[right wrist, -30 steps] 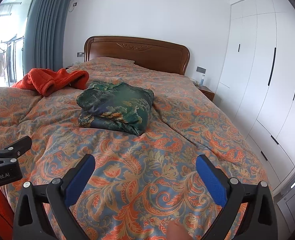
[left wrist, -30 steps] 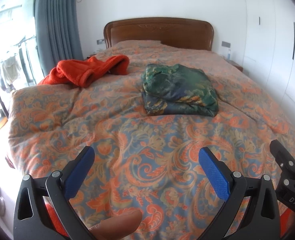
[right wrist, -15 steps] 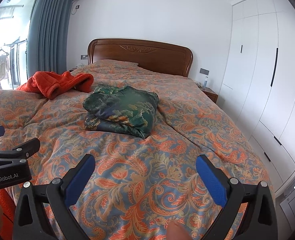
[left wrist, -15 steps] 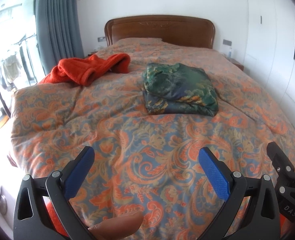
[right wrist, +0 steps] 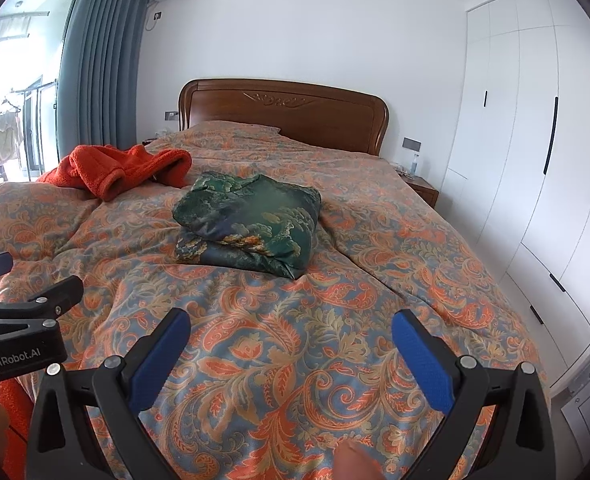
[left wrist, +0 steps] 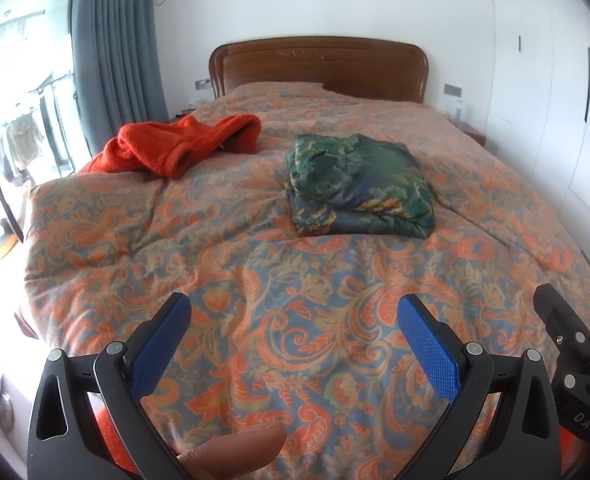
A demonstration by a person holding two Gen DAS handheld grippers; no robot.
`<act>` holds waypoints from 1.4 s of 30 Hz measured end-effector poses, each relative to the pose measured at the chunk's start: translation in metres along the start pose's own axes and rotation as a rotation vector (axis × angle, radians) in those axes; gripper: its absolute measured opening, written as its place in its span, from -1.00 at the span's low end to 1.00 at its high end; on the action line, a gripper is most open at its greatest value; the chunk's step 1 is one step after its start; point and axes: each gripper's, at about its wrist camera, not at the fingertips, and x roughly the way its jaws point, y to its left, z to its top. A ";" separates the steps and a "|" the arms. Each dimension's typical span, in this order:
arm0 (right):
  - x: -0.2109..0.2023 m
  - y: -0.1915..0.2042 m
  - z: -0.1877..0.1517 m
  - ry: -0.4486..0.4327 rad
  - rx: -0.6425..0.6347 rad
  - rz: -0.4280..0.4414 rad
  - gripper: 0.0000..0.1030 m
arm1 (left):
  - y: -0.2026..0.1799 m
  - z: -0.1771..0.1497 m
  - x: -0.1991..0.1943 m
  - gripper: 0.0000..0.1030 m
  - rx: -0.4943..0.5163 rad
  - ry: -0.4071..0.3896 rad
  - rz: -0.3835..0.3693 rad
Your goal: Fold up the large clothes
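Far left on the bed (left wrist: pixel 255 280): an orange robe (left wrist: pixel 179 144), rumpled and unfolded near the window (left wrist: pixel 19 100) side. Just right of it, apart from it: a green garment (left wrist: pixel 359 184) already folded into a thick square. Nearest the camera: left tongs (left wrist: pixel 295 340) wide open and empty above the quilt, right tongs (right wrist: pixel 291 344) likewise spread, gripping nothing.

Probably between garments, with the robe next in line. Best handled by reaching left with both tongs, pinching the thick fleece at two well-separated edges such as the shoulders, lifting clear of the folded pile and spreading flat on the open quilt before any fold.

Hard to read: the robe's sleeves and hem, lost in the heap. Cut off at the lower frame: a fingertip (left wrist: pixel 235 448) under the left tongs and an orange patch beside the handles, possibly more fabric.
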 end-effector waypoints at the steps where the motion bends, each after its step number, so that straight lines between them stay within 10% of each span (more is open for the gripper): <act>1: -0.002 0.000 0.001 -0.002 0.002 0.004 0.99 | 0.000 0.001 -0.001 0.99 -0.001 0.000 -0.001; 42: -0.022 -0.004 0.012 -0.007 0.026 0.017 0.99 | 0.002 0.009 -0.033 0.99 -0.010 -0.041 -0.003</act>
